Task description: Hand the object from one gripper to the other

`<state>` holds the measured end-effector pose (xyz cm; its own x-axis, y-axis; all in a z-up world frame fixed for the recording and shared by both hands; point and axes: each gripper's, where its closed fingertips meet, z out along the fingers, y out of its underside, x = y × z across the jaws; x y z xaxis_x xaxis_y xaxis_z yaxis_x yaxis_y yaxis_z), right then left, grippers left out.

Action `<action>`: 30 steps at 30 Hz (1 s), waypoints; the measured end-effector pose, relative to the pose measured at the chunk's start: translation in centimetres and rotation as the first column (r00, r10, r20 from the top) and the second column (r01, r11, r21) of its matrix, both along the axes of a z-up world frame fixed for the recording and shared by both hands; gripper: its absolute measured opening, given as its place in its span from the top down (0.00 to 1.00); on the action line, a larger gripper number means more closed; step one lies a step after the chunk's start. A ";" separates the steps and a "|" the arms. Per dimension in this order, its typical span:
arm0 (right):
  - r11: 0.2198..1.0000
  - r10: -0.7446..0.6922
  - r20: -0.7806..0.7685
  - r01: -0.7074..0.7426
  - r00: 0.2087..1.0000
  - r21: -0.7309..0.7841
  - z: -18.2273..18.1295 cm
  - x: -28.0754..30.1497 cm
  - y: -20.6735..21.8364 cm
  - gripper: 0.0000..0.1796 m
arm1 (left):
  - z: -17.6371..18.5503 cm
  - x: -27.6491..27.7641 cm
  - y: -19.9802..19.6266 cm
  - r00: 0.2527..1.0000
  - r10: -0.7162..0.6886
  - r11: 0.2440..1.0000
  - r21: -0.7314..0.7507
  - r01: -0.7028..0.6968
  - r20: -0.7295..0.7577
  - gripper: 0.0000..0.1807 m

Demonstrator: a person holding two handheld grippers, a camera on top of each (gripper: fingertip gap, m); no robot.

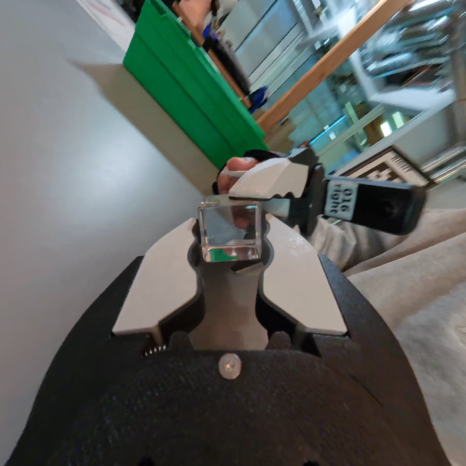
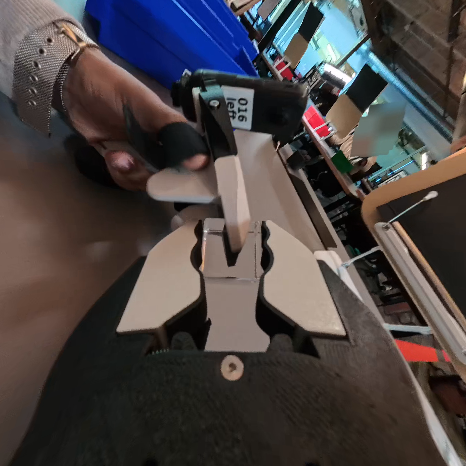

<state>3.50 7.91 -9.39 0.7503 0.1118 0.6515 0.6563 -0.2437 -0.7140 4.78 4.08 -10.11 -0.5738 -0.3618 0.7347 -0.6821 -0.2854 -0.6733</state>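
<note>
Under your left gripper (image 1: 230, 235) runs a pale grey tabletop (image 1: 63, 164), with a green bin (image 1: 186, 83) standing on it farther off and a wooden beam (image 1: 322, 63) slanting across a blurred room of glass and shelving behind. From the right wrist view you get a blue bin (image 2: 164, 35) at the top, a hazy brown-grey surface to the left, and workbenches with red boxes (image 2: 316, 123) and dark screens off to the right.

The clear cube (image 1: 230, 232) sits between both sets of fingers at once. Your left gripper is clamped on it — the cube's side faces touch both white fingers (image 1: 166, 277) near their tips. Your right gripper (image 1: 234, 199) comes in from the right of that view, turned crosswise to the left one, its upper white finger lying on the cube's top face; the lower finger is hidden behind the cube there. Your right hand (image 1: 232, 174) shows just behind it, with a pale sleeve (image 1: 378, 252) below.

In the right wrist view the cube (image 2: 230, 252) fills the gap between the right gripper's (image 2: 231, 248) fingers, touching both, so that grip is closed on it too. The left gripper (image 2: 233, 227) reaches down into that view, one finger edge-on across the cube's face. Your left hand (image 2: 131, 131) wraps its handle — a mesh watch strap (image 2: 45, 73) sits on the wrist.
</note>
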 end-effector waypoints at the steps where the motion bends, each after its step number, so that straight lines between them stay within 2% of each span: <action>1: 1.000 -0.018 -0.010 0.017 1.000 -0.026 -0.4 0.1 0.0 0.75 | -0.4 0.1 0.0 1.000 0.011 0.999 0.040 -0.010 -0.005 0.74; 5: 0.998 -0.054 -0.004 0.054 0.999 -0.040 -0.8 0.6 0.1 0.73 | -0.7 0.6 0.2 0.999 0.050 0.997 0.056 -0.049 -0.018 0.75; 8: 0.997 -0.055 -0.041 0.058 0.998 0.057 0.4 0.9 0.0 0.67 | -0.5 0.8 0.5 0.998 0.066 0.997 0.026 -0.066 -0.019 0.75; 9: 0.992 -0.050 -0.078 0.059 0.996 0.114 1.3 1.1 0.0 0.55 | -0.4 0.8 0.7 0.997 0.070 0.997 0.010 -0.070 -0.021 0.75; 12: 0.972 -0.052 -0.297 0.117 0.954 0.204 3.1 2.6 -0.4 0.28 | 1.0 0.8 1.3 0.997 0.070 0.990 -0.124 -0.073 -0.025 0.75; 15: 0.956 0.010 -0.516 0.143 0.856 0.255 4.1 3.7 -1.1 0.20 | 2.1 0.8 1.9 0.997 0.065 0.966 -0.248 -0.072 -0.035 0.75; 18: 0.958 0.067 -0.638 0.130 0.767 0.256 4.3 3.9 -1.5 0.25 | 2.9 0.6 1.8 0.998 0.039 0.938 -0.343 -0.051 -0.040 0.75; 21: 0.970 0.153 -0.743 0.045 0.652 0.239 4.2 2.5 -1.6 0.43 | 3.7 0.4 1.6 1.000 0.026 0.914 -0.406 -0.030 -0.016 0.75; 23: 0.967 0.208 -0.817 0.012 0.538 0.255 4.4 1.8 -1.5 0.53 | 4.0 0.4 1.6 0.997 0.064 0.929 -0.369 -0.044 0.042 0.75; 26: 0.957 0.272 -0.906 0.005 0.325 0.289 5.1 1.8 -1.7 0.61 | 5.0 0.2 2.1 0.975 0.135 0.952 -0.296 -0.078 0.177 0.75; 28: 0.962 0.263 -0.926 0.005 0.272 0.275 4.9 1.9 -1.7 0.63 | 5.8 0.1 2.5 0.948 0.189 0.957 -0.266 -0.118 0.258 0.75; 30: 0.974 0.219 -0.935 0.000 0.278 0.227 4.0 1.9 -1.4 0.63 | 6.1 0.2 3.0 0.926 0.232 0.955 -0.251 -0.159 0.298 0.75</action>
